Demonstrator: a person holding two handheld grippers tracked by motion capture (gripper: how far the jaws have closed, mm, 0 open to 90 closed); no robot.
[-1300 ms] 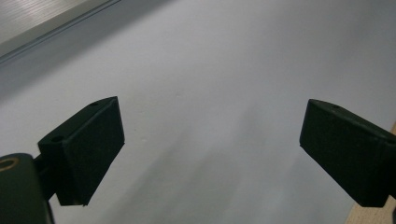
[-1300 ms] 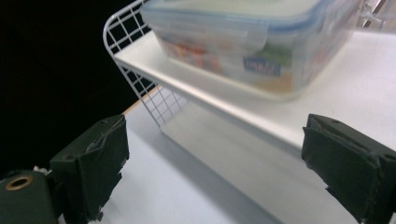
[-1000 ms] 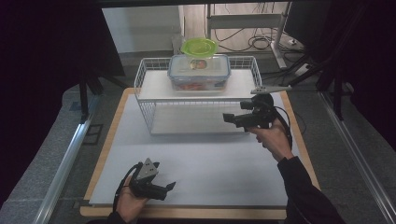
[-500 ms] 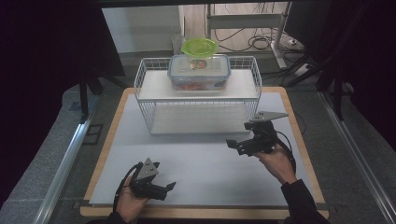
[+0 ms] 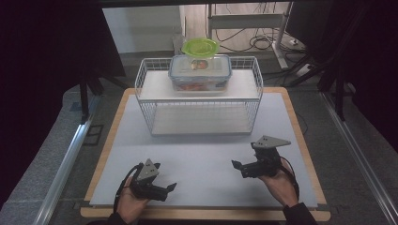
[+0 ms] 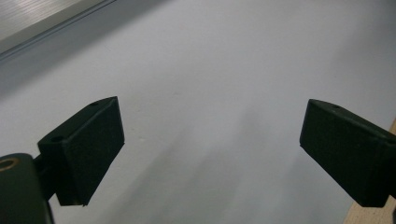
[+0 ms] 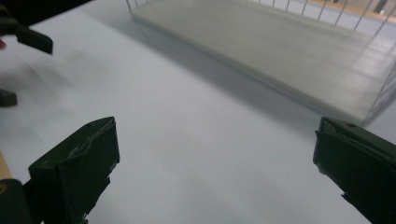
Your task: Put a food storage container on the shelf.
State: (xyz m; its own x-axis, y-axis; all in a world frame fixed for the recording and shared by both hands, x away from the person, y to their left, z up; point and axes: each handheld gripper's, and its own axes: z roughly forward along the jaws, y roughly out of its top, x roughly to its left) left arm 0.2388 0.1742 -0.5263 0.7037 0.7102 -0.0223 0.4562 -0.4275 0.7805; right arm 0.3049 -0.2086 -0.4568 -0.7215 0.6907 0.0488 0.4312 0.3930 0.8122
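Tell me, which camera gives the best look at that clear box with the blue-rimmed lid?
The high view: the clear box sits whole on the wire rack's upper shelf, a green bowl behind it. The right gripper view catches the rack's lower shelf; the left gripper view, the white mat.

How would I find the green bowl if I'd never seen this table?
Look for the white wire rack at the far side of the table. On its top shelf sits a clear box with a blue-edged lid. The green bowl rests on that box, the only bright green thing there.
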